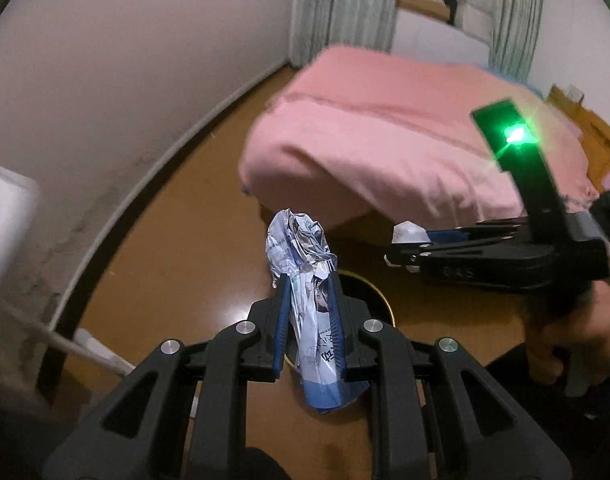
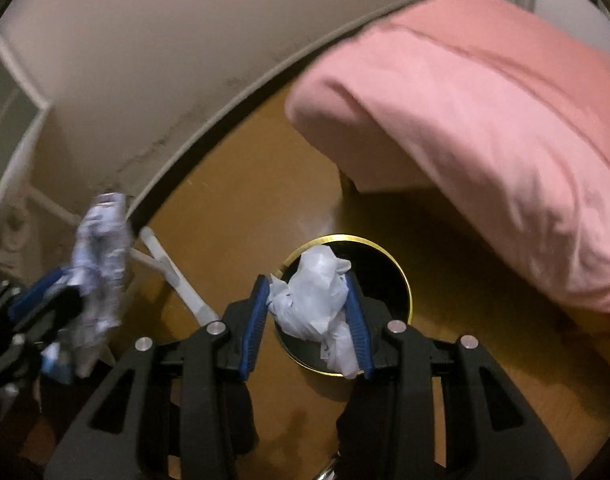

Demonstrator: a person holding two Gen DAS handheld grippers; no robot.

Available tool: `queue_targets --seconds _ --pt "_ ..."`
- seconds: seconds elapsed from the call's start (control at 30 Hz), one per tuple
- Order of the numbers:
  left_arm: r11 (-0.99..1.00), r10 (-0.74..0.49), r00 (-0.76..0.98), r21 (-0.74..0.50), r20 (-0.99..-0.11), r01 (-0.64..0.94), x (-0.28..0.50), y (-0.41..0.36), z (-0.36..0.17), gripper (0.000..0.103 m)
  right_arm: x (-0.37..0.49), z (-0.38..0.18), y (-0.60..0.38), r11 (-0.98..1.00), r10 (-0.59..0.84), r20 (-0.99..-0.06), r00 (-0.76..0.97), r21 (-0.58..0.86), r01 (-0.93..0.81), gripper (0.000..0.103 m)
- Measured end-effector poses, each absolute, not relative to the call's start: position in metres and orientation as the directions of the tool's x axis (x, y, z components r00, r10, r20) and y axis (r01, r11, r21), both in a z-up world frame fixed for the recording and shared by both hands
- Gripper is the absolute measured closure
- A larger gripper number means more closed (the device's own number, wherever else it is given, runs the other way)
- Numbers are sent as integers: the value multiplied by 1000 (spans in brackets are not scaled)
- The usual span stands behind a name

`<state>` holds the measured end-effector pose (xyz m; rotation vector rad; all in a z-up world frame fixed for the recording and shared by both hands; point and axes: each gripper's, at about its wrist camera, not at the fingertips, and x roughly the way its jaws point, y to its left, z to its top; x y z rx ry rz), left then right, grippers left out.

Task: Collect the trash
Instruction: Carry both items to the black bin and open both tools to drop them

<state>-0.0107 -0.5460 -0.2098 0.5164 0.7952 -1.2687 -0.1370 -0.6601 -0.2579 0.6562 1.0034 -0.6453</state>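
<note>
Bedroom w/ brown wood floor [image 2: 233, 184] and pale wall [image 1: 125, 60]; a bed under a pink cover [image 1: 385, 140] takes most of the right side. On the floor near the bed corner stands a round black bin [image 2: 401, 280] w/ a gold rim. Right tool [image 2: 311, 304] is over the bin, pinching a crumpled white plastic bag [image 2: 319, 292]. Left tool [image 1: 309, 320] is pressed on a crumpled blue-white wrapper [image 1: 301, 264], approx. beside the bin, not clearly over it.

Risk: if the left tool lets go now, I think the wrapper falls on the floor; the light bag can also catch on the pads.

Hidden: inside of the bin is dark; pictures are blurred.
</note>
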Motion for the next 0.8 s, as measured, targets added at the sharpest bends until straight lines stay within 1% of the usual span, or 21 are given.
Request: queue_targets --seconds 0.1,0.23,0.37,0.6,0.63,0.67,0.73,0.8 --pt "238 -595 71 -91 -801 967 -11 -573 -250 85 -137 -289 -671 615 -150 -913 378 213 759 65" --pt "242 -562 28 -132 -826 961 -5 -587 -283 85 -143 -325 -689 592 -106 -927 360 232 772 65" --pt "246 -538 14 -141 -843 959 -6 -591 -300 85 -144 -345 -703 569 -58 -936 346 253 782 64" --pt "215 -517 -38 -172 -855 961 -17 -606 -316 85 -141 -355 -711 551 -54 -932 358 271 789 63" --pt "214 -516 -41 -175 -856 961 -18 -607 -316 85 -140 -354 -712 549 -55 -932 359 272 790 58" --pt "214 -515 -43 -177 -856 961 -19 -610 -318 85 -140 -353 -712 548 -57 -930 363 275 790 43" --pt "212 -512 -46 -178 -858 961 -21 -613 -320 85 -141 -350 -713 542 -71 -927 369 275 794 24" --pt "215 -505 -47 -178 -862 960 -22 -615 -322 85 -145 -346 -713 538 -87 -924 373 271 798 24"
